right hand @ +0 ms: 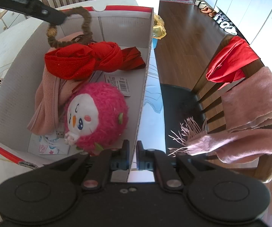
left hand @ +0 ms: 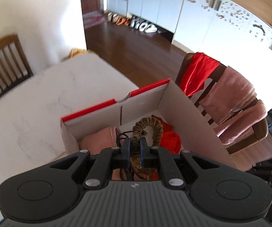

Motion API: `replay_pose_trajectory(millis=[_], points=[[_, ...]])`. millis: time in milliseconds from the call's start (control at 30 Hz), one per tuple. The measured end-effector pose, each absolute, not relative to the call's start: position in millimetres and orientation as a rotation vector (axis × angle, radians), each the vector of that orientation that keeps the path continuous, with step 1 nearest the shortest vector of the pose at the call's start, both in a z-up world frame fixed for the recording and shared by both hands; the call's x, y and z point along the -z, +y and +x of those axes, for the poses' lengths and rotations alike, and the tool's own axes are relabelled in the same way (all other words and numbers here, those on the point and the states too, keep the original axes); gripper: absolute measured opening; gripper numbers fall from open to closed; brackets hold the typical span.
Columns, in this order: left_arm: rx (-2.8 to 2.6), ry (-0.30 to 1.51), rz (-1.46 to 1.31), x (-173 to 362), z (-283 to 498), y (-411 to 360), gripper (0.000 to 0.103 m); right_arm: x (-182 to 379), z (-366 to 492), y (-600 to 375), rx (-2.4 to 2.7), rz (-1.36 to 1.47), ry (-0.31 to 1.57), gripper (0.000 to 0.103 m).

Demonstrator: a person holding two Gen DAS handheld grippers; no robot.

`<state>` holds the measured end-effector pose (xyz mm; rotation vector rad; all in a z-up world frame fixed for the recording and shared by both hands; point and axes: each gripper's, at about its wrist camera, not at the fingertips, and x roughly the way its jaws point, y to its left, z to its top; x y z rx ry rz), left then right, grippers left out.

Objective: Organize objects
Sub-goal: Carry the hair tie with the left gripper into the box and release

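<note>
An open cardboard box (right hand: pixel 145 71) with a red rim stands on the white table; it also shows in the left wrist view (left hand: pixel 183 109). My left gripper (left hand: pixel 135 148) is shut on a brown ruffled hair band (left hand: pixel 151 126) and holds it over the box; the band (right hand: pixel 86 24) hangs from that gripper (right hand: pixel 60 19) at the box's far end. My right gripper (right hand: pixel 133 151) is shut on the box's near right wall. Inside lie a red cloth (right hand: pixel 83 60), a pink cloth (right hand: pixel 47 102) and a pink plush toy (right hand: pixel 96 115).
A wooden chair (right hand: pixel 211 87) with a red cloth (right hand: pixel 230 60) and a pink scarf (right hand: pixel 249 113) over its back stands right of the table. Another chair (left hand: pixel 3 64) is at the table's far side. A yellow bag (right hand: pixel 158 28) sits beyond the box.
</note>
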<state>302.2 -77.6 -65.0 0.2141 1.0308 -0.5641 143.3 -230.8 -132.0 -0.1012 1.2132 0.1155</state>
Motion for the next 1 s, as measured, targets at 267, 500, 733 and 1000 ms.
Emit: replay_pose_trajectory(millis=[267,500,733,1000], points=[[0.532,1.1,0.244,94.7,312.3,-85.0,0.008,133.0,142.8,-230.3,-0.116,-0.103,1.213,0.006],[0.513,1.139,0.277,109.9,313.2,-83.7,0.008,133.1,142.3,-230.6,-0.116,-0.1,1.213,0.006],[0.516,1.132,0.294,108.4,310.2,-84.1,0.011,133.2,141.9,-230.4,-0.116,-0.1,1.213,0.006],[0.517,1.099,0.297,96.7,300.9,-77.6,0.026,133.0,141.9,-231.0,-0.117,-0.099,1.213,0.006]])
